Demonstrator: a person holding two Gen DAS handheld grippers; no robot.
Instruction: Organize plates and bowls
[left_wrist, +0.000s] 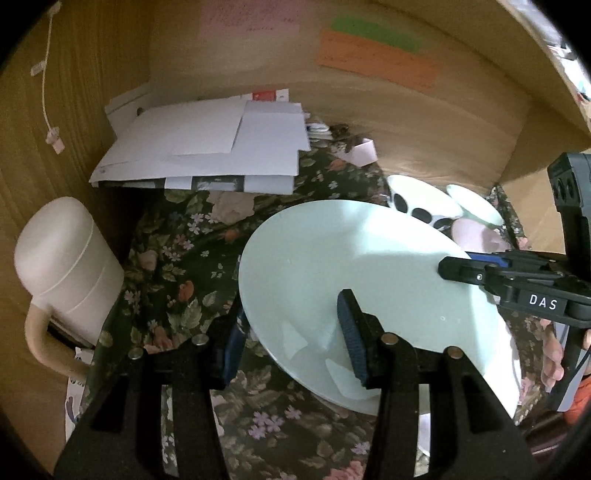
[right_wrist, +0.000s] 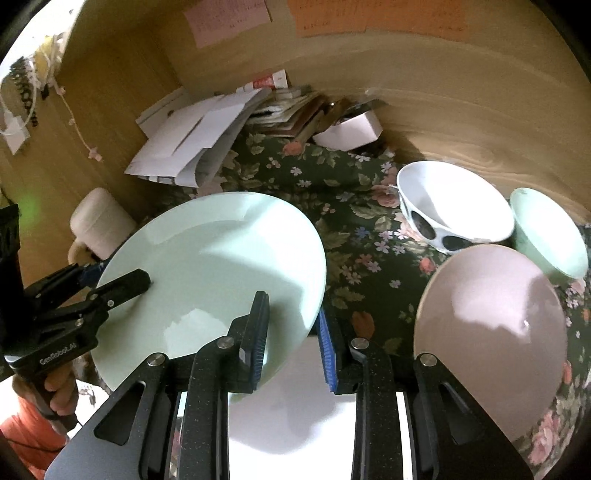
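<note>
A pale green plate (left_wrist: 354, 273) is held tilted above the flowered cloth; it also shows in the right wrist view (right_wrist: 218, 266). My left gripper (left_wrist: 291, 332) is open, its jaws straddling the plate's near rim, one finger over it and one under. My right gripper (right_wrist: 293, 328) is also open, straddling the plate's opposite rim. In the left wrist view the right gripper (left_wrist: 458, 271) reaches over the plate's right edge. A white plate (right_wrist: 291, 398) lies under the green one. A pink plate (right_wrist: 491, 332), a white bowl with black spots (right_wrist: 454, 206) and a small green bowl (right_wrist: 550, 232) stand at the right.
A cream lidded mug (left_wrist: 62, 266) stands at the left by the wooden wall. A pile of white papers and envelopes (left_wrist: 207, 147) lies at the back. A small white box (right_wrist: 351, 131) sits behind the cloth. Wooden walls enclose the back and both sides.
</note>
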